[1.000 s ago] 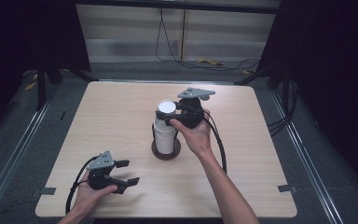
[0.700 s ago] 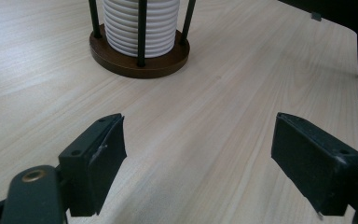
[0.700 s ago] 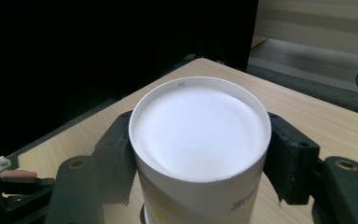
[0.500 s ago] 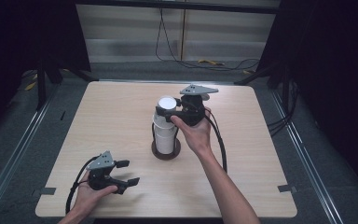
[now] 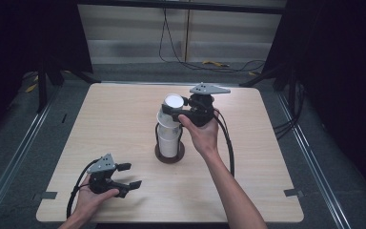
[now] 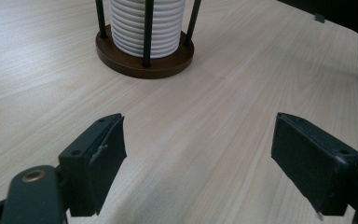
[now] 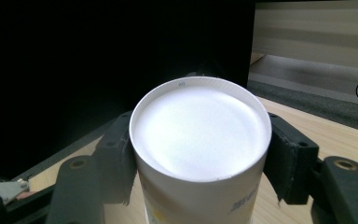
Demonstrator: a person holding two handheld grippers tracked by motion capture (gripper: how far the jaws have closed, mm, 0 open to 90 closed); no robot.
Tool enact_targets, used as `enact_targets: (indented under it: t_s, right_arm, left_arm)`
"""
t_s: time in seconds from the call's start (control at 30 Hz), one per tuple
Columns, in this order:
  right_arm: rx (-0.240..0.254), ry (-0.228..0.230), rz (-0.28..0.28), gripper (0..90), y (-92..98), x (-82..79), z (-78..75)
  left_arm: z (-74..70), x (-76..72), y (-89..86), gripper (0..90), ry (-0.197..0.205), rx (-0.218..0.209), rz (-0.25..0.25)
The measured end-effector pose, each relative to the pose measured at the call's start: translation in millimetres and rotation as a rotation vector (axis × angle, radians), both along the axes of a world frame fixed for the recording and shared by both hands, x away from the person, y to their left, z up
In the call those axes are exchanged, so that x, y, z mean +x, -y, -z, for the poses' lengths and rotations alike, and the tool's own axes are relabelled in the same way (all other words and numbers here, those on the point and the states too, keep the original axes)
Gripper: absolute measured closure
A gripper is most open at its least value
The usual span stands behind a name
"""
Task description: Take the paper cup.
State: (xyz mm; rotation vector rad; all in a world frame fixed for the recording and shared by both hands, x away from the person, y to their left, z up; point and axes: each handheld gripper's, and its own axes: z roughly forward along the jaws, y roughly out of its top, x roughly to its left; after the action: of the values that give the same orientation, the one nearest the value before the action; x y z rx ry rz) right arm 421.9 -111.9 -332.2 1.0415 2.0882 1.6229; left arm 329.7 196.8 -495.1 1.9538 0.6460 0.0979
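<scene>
tabletop [image 5: 100,124]: we see bare pale wood under both claws, carrying one thing, the holder.
holder [image 5: 169,151]: a round brown base with thin dark rods, directly below the right claw and ahead of the left claw; it holds the stack.
stack [image 6: 147,23]: white ribbed cups nested inside the rods, below the right claw.
top cup [image 7: 200,135]: upside down, its flat closed bottom facing up; we judge its long axis about vertical, in line with the stack.
right claw [image 5: 174,112]: closed on the top cup, one jaw pressing each side just under the flat end.
left claw [image 5: 127,176]: jaws wide apart with nothing between them, low over the tabletop near the person's edge.
risk: we think a tilted pull could catch the rods or drag a second nested cup along; too hard a squeeze could dent the thin wall.
</scene>
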Motion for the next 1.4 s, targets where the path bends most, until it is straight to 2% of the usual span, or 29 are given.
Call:
enact_targets:
  t_s: [0.23, 0.4, 0.47, 0.57, 0.63, 0.87, 1.1, 1.23, 1.3, 1.4]
  right_arm:
    - [0.045, 0.009, 0.000, 35.3, 4.7, -1.9, -0.5]
    - [0.057, 0.022, 0.003, 35.4, 8.6, -3.9, -4.0]
    - [0.059, 0.023, 0.007, 35.4, 9.3, -4.4, -4.7]
    - [0.066, 0.023, 0.008, 35.4, 11.6, -5.4, -6.3]
    - [0.080, 0.025, 0.011, 35.4, 14.8, -6.9, -8.4]
    - [0.089, 0.026, 0.019, 35.4, 23.7, -11.5, -12.0]
    - [0.092, 0.016, 0.029, 35.4, 39.8, -24.2, -10.4]
    - [0.118, 0.022, 0.029, 35.5, 50.8, -32.1, -10.3]
    - [0.119, 0.018, 0.031, 35.5, 52.3, -33.4, -10.4]
    - [0.116, 0.015, 0.027, 35.6, 55.9, -37.5, -9.5]
  left_arm:
    - [0.6, 0.9, 3.7, 17.5, 0.010, 0.013, 0.002]
    - [0.0, 1.4, 1.8, 17.5, 0.014, 0.015, -0.004]
    - [-0.7, 0.3, 1.9, 17.5, 0.039, 0.044, -0.013]
    - [-0.5, -0.8, 2.1, 17.5, 0.019, 0.021, -0.006]
    - [-0.7, -1.3, 2.5, 17.5, 0.024, 0.032, -0.004]
    - [-0.1, 0.8, 0.8, 17.5, 0.014, 0.019, -0.016]
    - [-1.4, -0.1, -3.0, 18.8, 0.019, 0.008, -0.037]
    - [-3.4, -0.1, -2.1, 18.8, 0.027, 0.003, -0.039]
    - [-5.3, -0.2, -1.7, 19.0, 0.040, 0.011, -0.050]
    - [-6.7, 1.3, -0.9, 19.1, 0.037, -0.004, -0.054]
